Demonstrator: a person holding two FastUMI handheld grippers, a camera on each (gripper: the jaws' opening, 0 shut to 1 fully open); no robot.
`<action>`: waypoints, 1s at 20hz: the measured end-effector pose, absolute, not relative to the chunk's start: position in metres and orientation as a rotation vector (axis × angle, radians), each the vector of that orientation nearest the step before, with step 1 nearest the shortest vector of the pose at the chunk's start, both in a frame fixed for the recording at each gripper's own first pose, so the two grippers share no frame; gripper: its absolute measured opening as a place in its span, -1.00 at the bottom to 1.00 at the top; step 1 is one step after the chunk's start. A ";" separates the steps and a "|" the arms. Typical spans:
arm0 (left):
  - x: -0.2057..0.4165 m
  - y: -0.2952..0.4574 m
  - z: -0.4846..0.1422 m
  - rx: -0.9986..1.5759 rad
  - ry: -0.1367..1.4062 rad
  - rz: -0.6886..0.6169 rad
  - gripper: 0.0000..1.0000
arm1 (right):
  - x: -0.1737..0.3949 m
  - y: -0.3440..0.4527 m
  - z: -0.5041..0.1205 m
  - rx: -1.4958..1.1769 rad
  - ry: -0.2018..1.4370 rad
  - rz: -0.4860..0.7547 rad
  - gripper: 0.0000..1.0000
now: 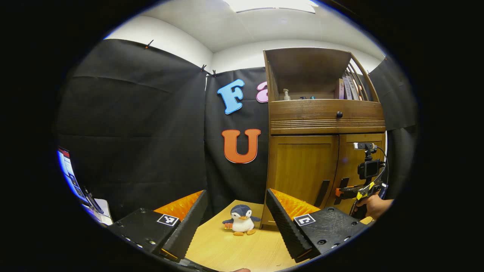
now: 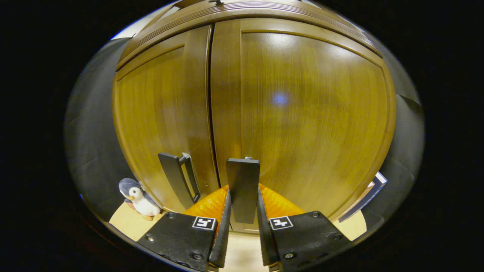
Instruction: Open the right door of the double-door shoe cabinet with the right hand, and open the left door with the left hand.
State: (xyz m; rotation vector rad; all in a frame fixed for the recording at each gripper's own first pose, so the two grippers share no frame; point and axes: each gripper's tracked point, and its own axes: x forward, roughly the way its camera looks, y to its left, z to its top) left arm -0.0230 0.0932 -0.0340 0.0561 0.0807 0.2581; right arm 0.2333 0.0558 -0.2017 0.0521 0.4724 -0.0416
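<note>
The wooden shoe cabinet (image 1: 325, 121) stands on the right in the left gripper view, both lower doors closed. In the right gripper view the left door (image 2: 159, 113) and right door (image 2: 310, 113) meet at a dark seam. My right gripper (image 2: 244, 198) is shut on the dark upright handle of the right door (image 2: 243, 173), one finger on each side. The left door's handle (image 2: 177, 181) hangs free just left of it. My left gripper (image 1: 236, 223) is open, well back from the cabinet. It sees the right gripper (image 1: 349, 192), held by a hand (image 1: 374, 206), at the door handles.
A small plush penguin (image 1: 242, 220) sits on the pale wooden floor (image 1: 234, 249) by the cabinet's left corner, also penguin (image 2: 138, 198). The cabinet has a drawer with a round knob (image 1: 339, 114) and an open shelf holding bottles and books. A screen (image 1: 70, 173) stands far left.
</note>
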 end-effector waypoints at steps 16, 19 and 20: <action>-0.016 0.074 -0.045 0.043 0.100 0.162 0.89 | 0.186 0.054 -0.199 0.088 0.437 -0.002 -0.31; -0.012 0.064 -0.044 0.048 0.094 0.126 0.89 | 0.168 0.051 -0.197 0.085 0.420 0.036 -0.31; -0.011 0.058 -0.045 0.049 0.094 0.114 0.89 | 0.160 0.049 -0.196 0.084 0.412 0.051 -0.32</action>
